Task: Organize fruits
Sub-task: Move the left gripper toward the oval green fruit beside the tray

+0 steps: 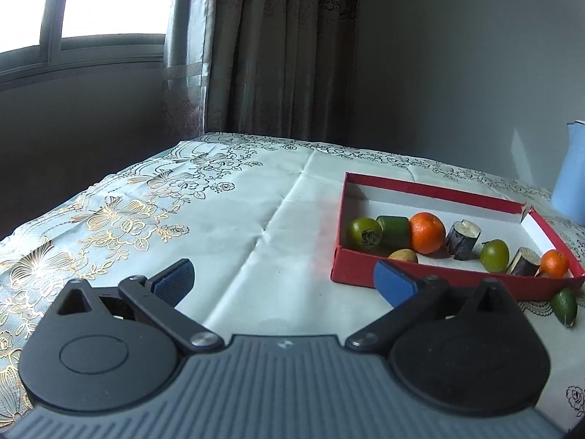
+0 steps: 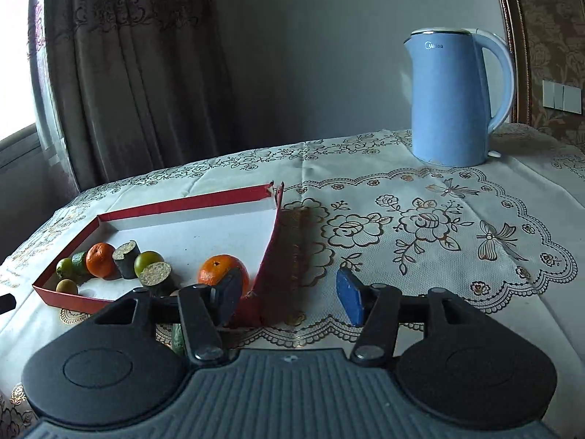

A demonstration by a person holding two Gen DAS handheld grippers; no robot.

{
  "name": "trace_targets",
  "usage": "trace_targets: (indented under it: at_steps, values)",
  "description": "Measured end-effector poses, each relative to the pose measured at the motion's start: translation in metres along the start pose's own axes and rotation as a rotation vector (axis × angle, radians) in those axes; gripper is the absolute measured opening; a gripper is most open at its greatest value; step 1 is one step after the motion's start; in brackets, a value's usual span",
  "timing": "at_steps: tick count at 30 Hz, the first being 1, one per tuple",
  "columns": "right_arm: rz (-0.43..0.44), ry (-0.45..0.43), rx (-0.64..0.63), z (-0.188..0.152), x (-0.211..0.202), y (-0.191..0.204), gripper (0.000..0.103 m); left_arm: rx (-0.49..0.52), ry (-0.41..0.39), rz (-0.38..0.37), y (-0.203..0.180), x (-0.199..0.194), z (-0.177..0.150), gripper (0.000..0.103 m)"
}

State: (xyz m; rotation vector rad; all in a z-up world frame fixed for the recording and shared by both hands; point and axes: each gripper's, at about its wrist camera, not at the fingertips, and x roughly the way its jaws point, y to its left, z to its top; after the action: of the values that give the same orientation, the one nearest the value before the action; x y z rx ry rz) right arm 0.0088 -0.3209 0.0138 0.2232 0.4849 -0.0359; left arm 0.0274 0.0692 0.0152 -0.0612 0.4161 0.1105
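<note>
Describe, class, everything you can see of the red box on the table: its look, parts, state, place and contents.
The red box is a shallow tray, seemingly cardboard, red outside and white inside, open-topped. It lies flat on the patterned tablecloth. One far corner is split, its walls parted. Inside, towards the near wall, lie oranges, green fruits and dark cut pieces. A small green fruit lies outside beside its near wall.

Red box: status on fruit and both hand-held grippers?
Both hand-held grippers open, empty: left, right. Red box holds most fruit. Small green fruit outside on cloth. Nothing blocking.
</note>
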Motion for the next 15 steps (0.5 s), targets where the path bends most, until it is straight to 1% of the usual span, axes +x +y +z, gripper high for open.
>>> trace_targets:
  at_steps: [2, 4, 5, 7, 8, 11, 13, 15]
  values:
    - [-0.035, 0.024, -0.006, -0.005, 0.004, -0.005, 0.056, 0.042, -0.002, 0.003, -0.012, -0.005, 0.001, 0.103]
    - [-0.061, 0.057, -0.013, -0.009, 0.008, -0.008, 0.056, 0.072, -0.004, -0.031, -0.029, -0.012, 0.001, 0.103]
    - [-0.075, 0.079, -0.025, -0.011, 0.009, -0.008, 0.059, 0.088, -0.006, -0.046, -0.038, -0.016, 0.002, 0.103]
    - [-0.099, 0.1, -0.048, -0.014, 0.01, -0.007, 0.068, 0.13, -0.015, -0.071, -0.059, -0.023, 0.003, 0.103]
    - [-0.12, 0.116, -0.071, -0.017, 0.011, -0.006, 0.075, 0.155, -0.022, -0.086, -0.071, -0.026, 0.003, 0.103]
    - [-0.136, 0.144, -0.098, -0.023, 0.011, -0.008, 0.077, 0.202, -0.026, -0.142, -0.106, -0.033, 0.004, 0.103]
    - [-0.121, 0.156, -0.081, -0.025, 0.008, -0.013, 0.081, 0.215, -0.009, -0.188, -0.128, -0.034, 0.003, 0.103]
    - [-0.119, 0.156, -0.079, -0.027, 0.006, -0.018, 0.084, 0.229, 0.007, -0.209, -0.149, -0.032, 0.001, 0.103]
